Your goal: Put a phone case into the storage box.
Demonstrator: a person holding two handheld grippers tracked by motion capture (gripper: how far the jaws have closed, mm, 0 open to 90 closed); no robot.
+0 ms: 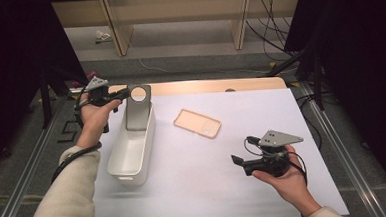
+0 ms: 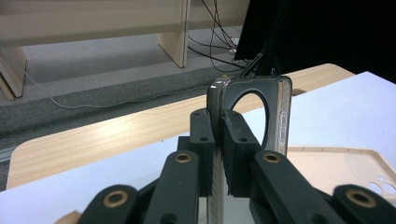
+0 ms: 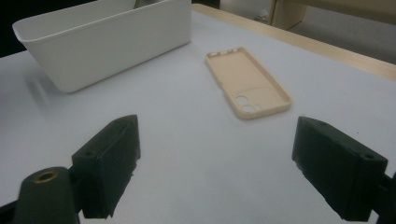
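Observation:
A dark grey phone case (image 1: 138,111) with a round cut-out hangs upright over the far end of a white bin (image 1: 128,162). My left gripper (image 1: 122,94) is shut on its upper left edge. In the left gripper view the two pads (image 2: 238,140) pinch the grey case (image 2: 278,112) edge-on. A beige phone case (image 1: 198,123) lies flat on the white mat, inner side up. My right gripper (image 1: 241,152) hovers near the front right of the mat. Its jaws stand wide open with nothing between them, pointing toward the beige case (image 3: 247,84) and the bin (image 3: 107,42).
The white mat (image 1: 225,187) covers a wooden table whose far edge (image 1: 205,86) shows behind it. Beyond the table are wooden shelf legs (image 1: 240,21) and loose cables (image 1: 272,29) on the floor. Dark frames stand at both sides.

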